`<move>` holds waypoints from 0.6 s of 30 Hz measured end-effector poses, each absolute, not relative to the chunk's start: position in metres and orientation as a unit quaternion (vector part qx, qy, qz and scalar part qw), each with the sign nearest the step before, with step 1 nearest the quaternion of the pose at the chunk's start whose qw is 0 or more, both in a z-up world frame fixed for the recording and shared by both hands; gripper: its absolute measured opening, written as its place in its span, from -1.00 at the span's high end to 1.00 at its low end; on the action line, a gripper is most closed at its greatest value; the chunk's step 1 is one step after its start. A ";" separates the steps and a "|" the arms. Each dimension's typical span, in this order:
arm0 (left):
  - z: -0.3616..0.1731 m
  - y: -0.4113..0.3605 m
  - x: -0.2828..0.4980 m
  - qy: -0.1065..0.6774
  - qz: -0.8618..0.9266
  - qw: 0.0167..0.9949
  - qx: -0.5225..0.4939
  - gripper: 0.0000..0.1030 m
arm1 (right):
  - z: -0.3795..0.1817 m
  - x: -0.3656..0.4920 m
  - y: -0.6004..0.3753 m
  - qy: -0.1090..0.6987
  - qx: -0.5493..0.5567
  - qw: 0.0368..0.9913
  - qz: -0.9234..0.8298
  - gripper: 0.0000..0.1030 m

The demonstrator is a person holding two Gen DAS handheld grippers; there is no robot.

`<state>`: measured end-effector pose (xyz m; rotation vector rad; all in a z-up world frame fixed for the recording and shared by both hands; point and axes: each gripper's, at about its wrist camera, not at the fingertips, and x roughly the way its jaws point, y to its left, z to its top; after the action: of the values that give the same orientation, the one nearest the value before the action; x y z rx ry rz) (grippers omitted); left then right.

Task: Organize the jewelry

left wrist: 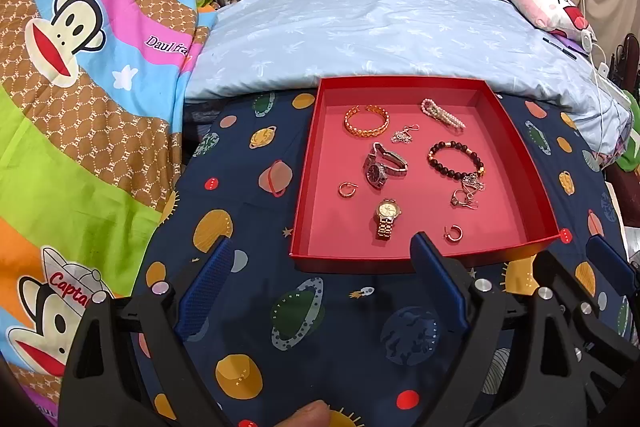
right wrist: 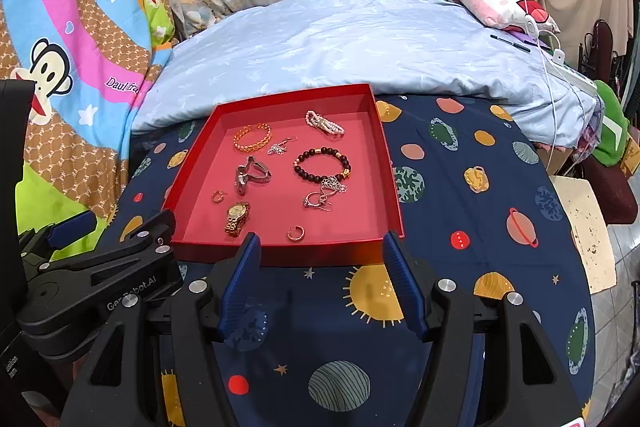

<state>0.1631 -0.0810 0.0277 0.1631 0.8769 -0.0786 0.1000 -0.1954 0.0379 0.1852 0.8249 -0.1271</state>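
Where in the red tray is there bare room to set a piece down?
The red tray is bare along its left wall, left of the gold bangle and small hoop earring, and in its near right corner. It is crowded around the dark bead bracelet and silver chain tangle.

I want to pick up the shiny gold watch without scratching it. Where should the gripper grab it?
Probably across the band, just below the round face. The gold watch lies flat in the red tray, face up, band running toward the near wall. Come from straight above with fingers on either side of the band; the space around it looks clear.
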 end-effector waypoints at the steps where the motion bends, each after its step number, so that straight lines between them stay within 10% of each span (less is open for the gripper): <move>1: 0.028 -0.081 0.163 0.423 -0.037 0.902 0.079 -0.69 | 0.038 0.100 -0.196 0.400 0.090 0.910 -0.062 -0.21; 18: 0.026 -0.083 0.163 0.423 -0.035 0.902 0.082 -0.69 | 0.037 0.100 -0.196 0.401 0.090 0.909 -0.063 -0.22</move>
<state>0.1626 -0.0827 0.0256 0.1688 0.8750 -0.0728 0.0997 -0.1956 0.0367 0.1864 0.8272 -0.1305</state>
